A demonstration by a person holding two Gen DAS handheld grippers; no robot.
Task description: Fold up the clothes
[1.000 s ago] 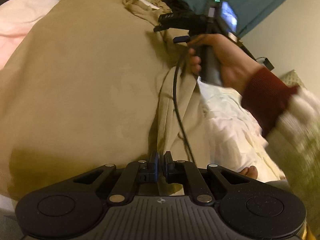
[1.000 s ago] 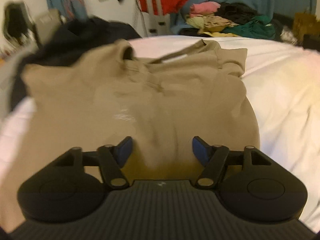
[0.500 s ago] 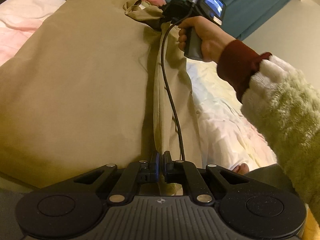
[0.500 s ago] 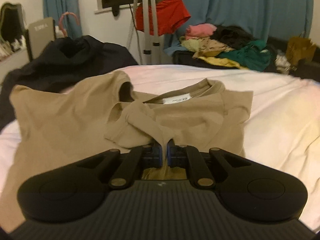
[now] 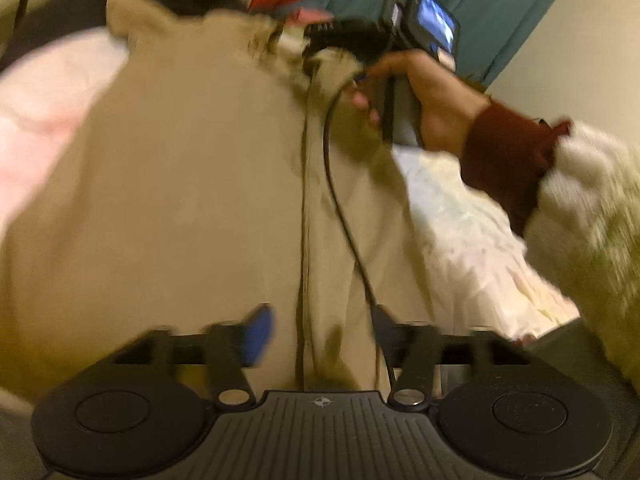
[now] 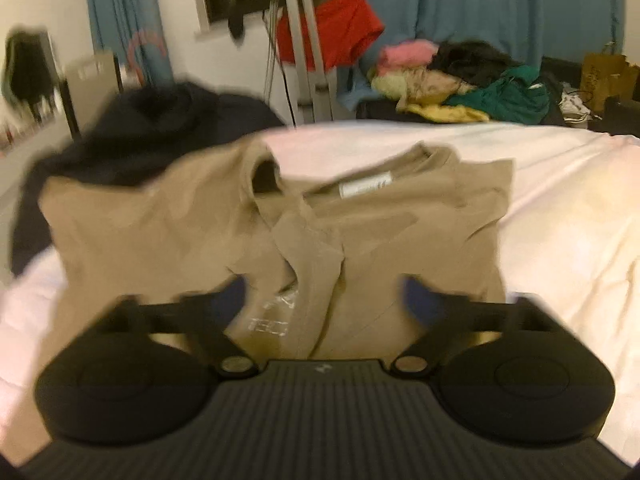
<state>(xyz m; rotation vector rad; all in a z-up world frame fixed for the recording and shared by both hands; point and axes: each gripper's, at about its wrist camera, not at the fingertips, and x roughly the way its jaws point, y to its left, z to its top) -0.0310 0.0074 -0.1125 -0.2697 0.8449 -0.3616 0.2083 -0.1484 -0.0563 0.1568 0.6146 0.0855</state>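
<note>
Two claws, yours: left gripper [image 5: 320, 330] and right gripper [image 6: 322, 298], jaws opening, releasing the tan cotton T-shirt [image 6: 200, 232], side panel folded inward on the white bed [image 6: 560, 208].

blue curtain [image 6: 460, 20] – tripod [image 6: 308, 40] – white bed [image 6: 560, 208]
</note>
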